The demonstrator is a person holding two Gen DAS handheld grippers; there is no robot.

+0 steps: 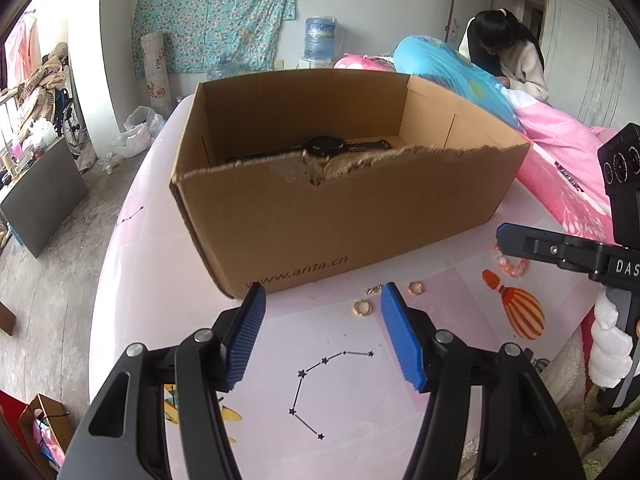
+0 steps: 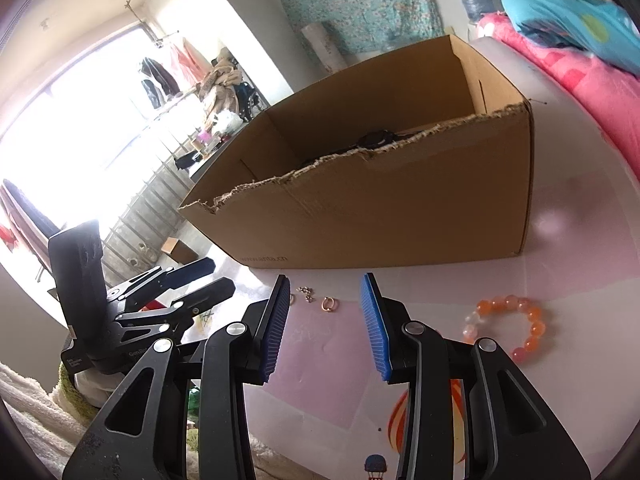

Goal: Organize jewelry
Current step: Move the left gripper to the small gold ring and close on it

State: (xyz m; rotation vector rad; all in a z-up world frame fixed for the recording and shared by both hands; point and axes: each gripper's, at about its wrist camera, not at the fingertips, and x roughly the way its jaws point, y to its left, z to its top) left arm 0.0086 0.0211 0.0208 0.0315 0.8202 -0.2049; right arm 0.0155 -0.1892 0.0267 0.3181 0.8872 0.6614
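On the pale pink bench (image 1: 132,264), seen from the left wrist: open brown cardboard box (image 1: 352,216) with a torn front rim, black wristwatch (image 1: 324,147) lying inside. Left tool (image 1: 323,332) spread wide and empty, hovering before the box. Just ahead, small gold ring (image 1: 362,306), tiny silver chain (image 1: 373,290), pink ring (image 1: 416,287).

From the right wrist: right tool (image 2: 325,328) parted moderately, gripping nothing, above the bench. Chain (image 2: 306,293) and pink ring (image 2: 329,304) between its tips and the box (image 2: 400,220). Orange bead bracelet (image 2: 506,326) off to the right.
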